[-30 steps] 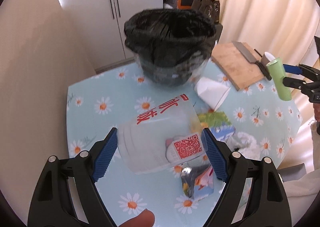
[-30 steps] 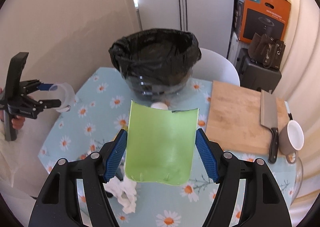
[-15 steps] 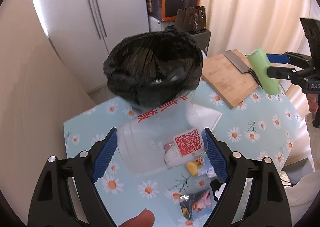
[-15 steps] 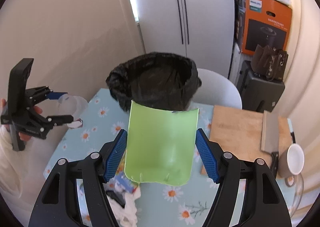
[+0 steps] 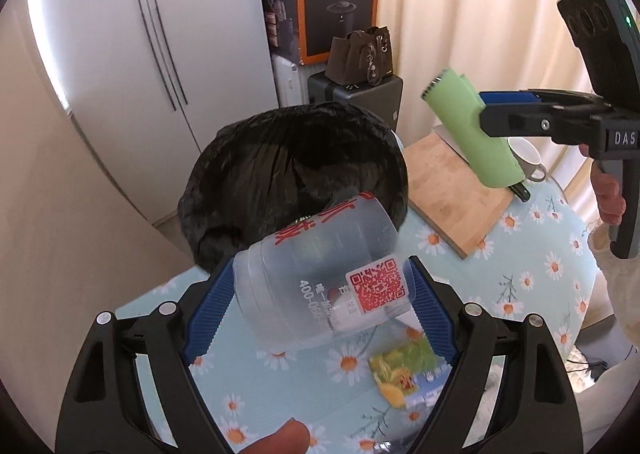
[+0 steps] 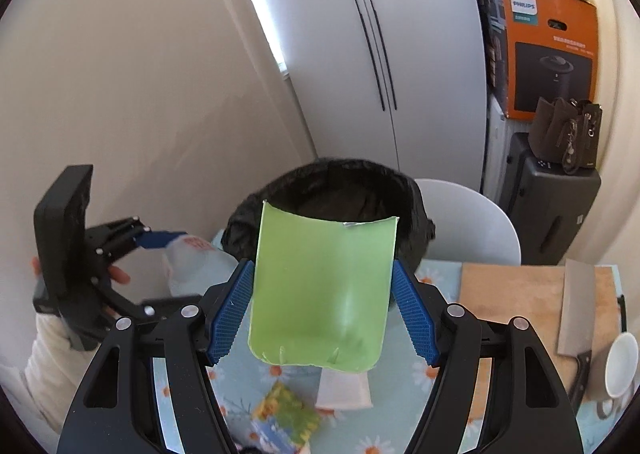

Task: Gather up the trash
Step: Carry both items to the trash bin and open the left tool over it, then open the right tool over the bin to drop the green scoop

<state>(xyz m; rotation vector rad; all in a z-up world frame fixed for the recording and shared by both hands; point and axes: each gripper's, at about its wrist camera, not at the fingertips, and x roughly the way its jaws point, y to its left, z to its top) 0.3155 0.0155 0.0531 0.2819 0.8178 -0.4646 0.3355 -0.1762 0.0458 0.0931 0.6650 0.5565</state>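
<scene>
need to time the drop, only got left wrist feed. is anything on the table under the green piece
Observer: Yes, a white folded paper lies below the green wrapper that the right gripper clamps.
Operator: my cup near the bin yet
Observer: From the right wrist view, the clear cup in the left gripper sits just beside the bin's black liner rim.
Operator: what's past the bin
Observer: A white chair back, hidden from you.

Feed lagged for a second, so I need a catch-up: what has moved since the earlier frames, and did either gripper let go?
Both grippers rose and closed in on the black-lined bin. The left gripper brought the clear plastic cup up to its rim; the right gripper carried the green wrapper higher, level with it. Neither released. Cutting board, knife and mug stayed put.
</scene>
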